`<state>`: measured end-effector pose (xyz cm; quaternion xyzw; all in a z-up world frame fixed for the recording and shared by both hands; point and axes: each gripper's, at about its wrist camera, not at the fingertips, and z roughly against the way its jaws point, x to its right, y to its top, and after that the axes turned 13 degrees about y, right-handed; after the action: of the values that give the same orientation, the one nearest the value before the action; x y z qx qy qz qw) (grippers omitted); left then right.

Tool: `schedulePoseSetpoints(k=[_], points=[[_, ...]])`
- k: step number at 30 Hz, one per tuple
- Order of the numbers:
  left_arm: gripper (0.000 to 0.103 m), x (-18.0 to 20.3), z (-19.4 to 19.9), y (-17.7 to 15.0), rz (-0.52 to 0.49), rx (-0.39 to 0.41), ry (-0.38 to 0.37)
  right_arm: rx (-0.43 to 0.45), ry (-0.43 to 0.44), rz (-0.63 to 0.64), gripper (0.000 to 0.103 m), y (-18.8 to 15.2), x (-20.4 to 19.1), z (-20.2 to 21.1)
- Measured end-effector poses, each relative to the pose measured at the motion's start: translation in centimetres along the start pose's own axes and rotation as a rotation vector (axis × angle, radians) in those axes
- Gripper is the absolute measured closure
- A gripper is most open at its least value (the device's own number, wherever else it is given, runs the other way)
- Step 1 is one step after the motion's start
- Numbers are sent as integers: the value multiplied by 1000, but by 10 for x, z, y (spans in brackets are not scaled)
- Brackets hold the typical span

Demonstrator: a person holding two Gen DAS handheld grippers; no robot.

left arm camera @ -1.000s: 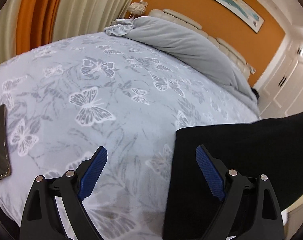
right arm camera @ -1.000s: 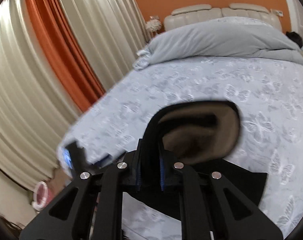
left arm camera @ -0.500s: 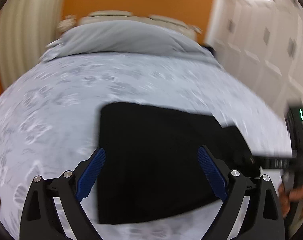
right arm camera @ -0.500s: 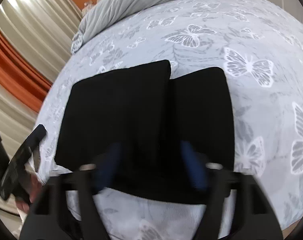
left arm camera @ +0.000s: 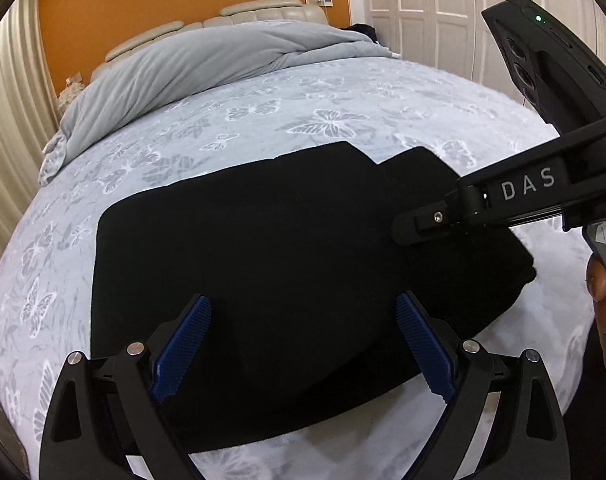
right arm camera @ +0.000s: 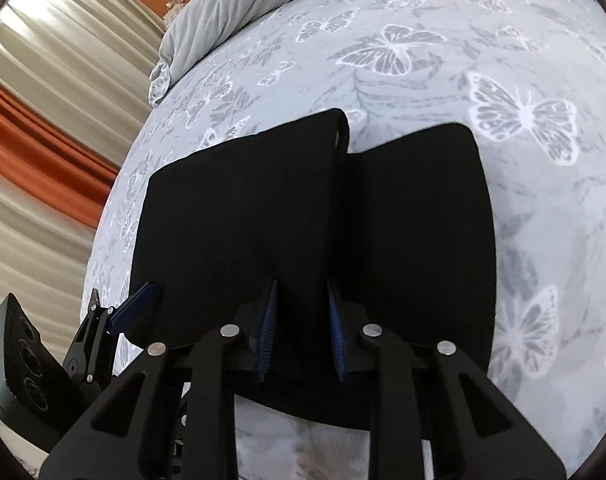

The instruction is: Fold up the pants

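The black pants [left arm camera: 263, 248] lie folded flat on the butterfly-print bed [left arm camera: 343, 92], an upper layer offset over a lower one. In the right wrist view the pants [right arm camera: 303, 216] show the same two stacked panels. My left gripper [left arm camera: 303, 344] is open, its blue pads apart over the near edge of the pants, holding nothing. My right gripper [right arm camera: 303, 332] is open by a narrow gap, hovering over the near edge of the fold, with no cloth pinched. The right gripper's body [left arm camera: 503, 196] enters the left wrist view from the right, above the pants. The left gripper [right arm camera: 135, 312] shows at lower left in the right wrist view.
A grey duvet [left arm camera: 207, 60] is bunched at the head of the bed by the cream headboard [left arm camera: 263, 8]. White wardrobe doors [left arm camera: 443, 4] stand at the right. Striped beige and orange curtains [right arm camera: 43, 120] hang at the left. A dark flat object [left arm camera: 5, 428] lies at the bed's near left edge.
The right gripper laid the lifted pants fold down onto the bed and let go. The left gripper swung right over the pants, staying open.
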<state>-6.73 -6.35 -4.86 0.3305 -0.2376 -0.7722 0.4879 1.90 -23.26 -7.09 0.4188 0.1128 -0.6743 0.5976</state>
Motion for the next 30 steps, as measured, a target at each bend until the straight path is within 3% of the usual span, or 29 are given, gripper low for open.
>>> schedulePoseSetpoints(k=[6, 10, 14, 15, 16, 17, 18, 19, 21, 23, 25, 27, 28, 30], points=[[12, 5, -4, 0, -10, -5, 10, 2, 50, -34, 68, -2, 11, -1], [12, 4, -4, 2, 9, 2, -9, -7, 156, -59, 84, 6, -8, 0], [14, -8, 3, 6, 83, 92, -26, -50, 249, 9, 83, 26, -56, 0], [21, -15, 2, 8, 117, 104, -60, -63, 257, 17, 81, 28, -62, -3], [45, -27, -4, 10, 170, 86, -166, -83, 276, 22, 80, 32, -69, -8], [79, -37, -13, 12, 220, 37, -261, -102, 304, 14, 80, 34, -72, -11], [93, -43, -20, 13, 254, 2, -303, -116, 303, 8, 74, 35, -77, -13], [103, -52, -29, 11, 308, -30, -328, -108, 273, 22, 61, 35, -82, -10], [103, -71, -30, 10, 386, -26, -350, -17, 215, 85, 56, 36, -95, 13], [103, -104, -12, 13, 483, 45, -359, 96, 154, 123, 41, 31, -98, 46], [103, -152, 13, 10, 605, 132, -353, 176, 11, 211, 34, 18, -104, 68], [103, -199, 26, -3, 730, 173, -310, 171, -167, 317, 33, -2, -108, 71], [103, -223, 28, -14, 791, 165, -257, 147, -188, 327, 28, -7, -103, 68], [103, -243, 29, -23, 805, 141, -163, 85, -175, 274, 25, -14, -84, 48]])
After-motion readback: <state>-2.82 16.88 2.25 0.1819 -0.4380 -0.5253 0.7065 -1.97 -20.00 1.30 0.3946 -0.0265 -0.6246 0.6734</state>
